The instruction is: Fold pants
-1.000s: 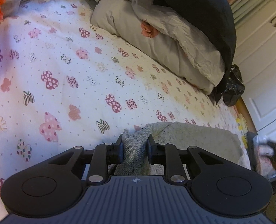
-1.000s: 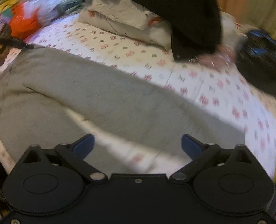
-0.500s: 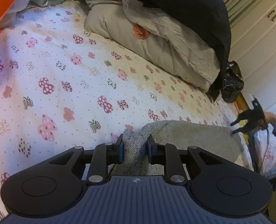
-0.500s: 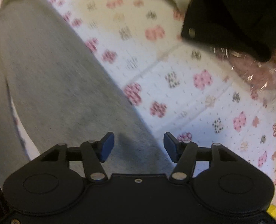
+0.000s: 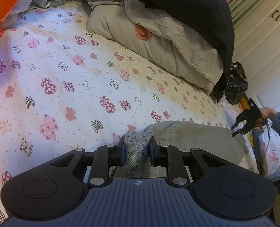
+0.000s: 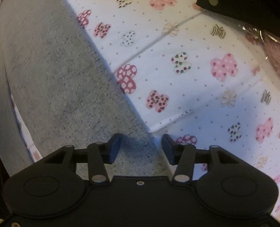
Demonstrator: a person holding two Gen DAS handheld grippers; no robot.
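The grey pants are lying spread along the bed, on the butterfly-print sheet, w/ one end bunched up at the near side. The left claw is pinching that bunched end: a thick wad of grey knit is sitting squeezed betw. its two pads, jaws narrow around it, and the rest of the fabric is running off to the right toward the far edge of the bed.

At that far end the right claw is hovering over the other end of the pants, jaws wide apart, nothing betw. them. In the right wrist view its pads are straddling the cloth right at the long edge where grey fabric meets sheet; whether they are touching the cloth or just above it can't be told.

Step in hand, as a judgement: setting up the two-point grip for a fold, w/ one end secured and the other end being lined up. Fold itself not yet made.

Next move prob. needs the right claw to settle onto the edge and close on both layers of cloth, not the sheet under it. Risk: pinching bedsheet along w/ the pants, or catching only the top layer. After that, both ends would need lifting together so the fabric is not dragging or twisting.
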